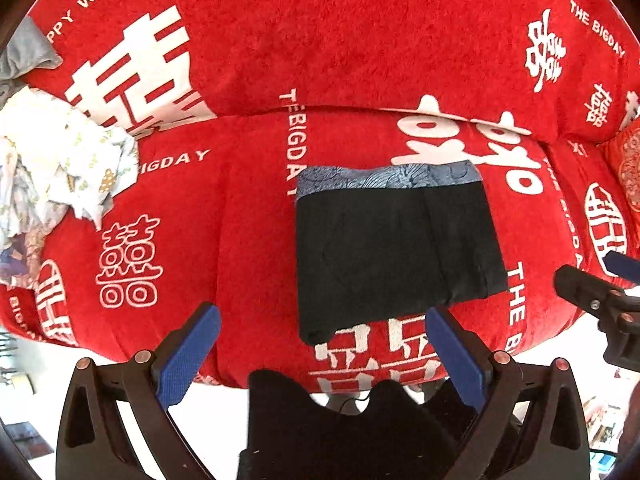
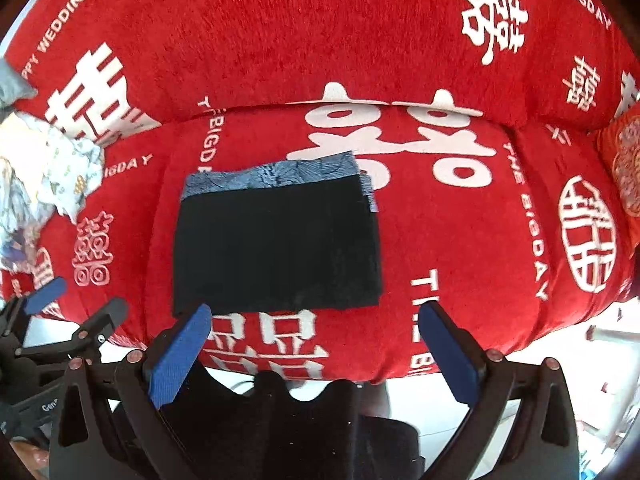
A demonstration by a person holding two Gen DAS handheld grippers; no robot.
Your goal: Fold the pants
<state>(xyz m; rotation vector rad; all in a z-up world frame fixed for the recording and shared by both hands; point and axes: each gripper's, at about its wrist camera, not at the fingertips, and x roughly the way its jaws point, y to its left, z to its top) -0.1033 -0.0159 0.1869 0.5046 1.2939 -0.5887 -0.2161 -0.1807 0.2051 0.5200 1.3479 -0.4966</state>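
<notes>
The black pants [image 1: 394,252] with a blue-grey patterned waistband lie folded into a flat rectangle on the red sofa seat; they also show in the right wrist view [image 2: 276,244]. My left gripper [image 1: 322,320] is open and empty, held just in front of the pants' near edge. My right gripper [image 2: 314,316] is open and empty, also just short of the near edge. The right gripper shows at the right edge of the left wrist view [image 1: 600,292]; the left gripper shows at the left edge of the right wrist view [image 2: 76,304].
The sofa [image 1: 256,216] is covered in red cloth with white characters and lettering. A pile of pale patterned clothes [image 1: 60,160] lies on the seat at the left. A red embroidered cushion [image 2: 624,168] sits at the right. White floor lies below the seat's front edge.
</notes>
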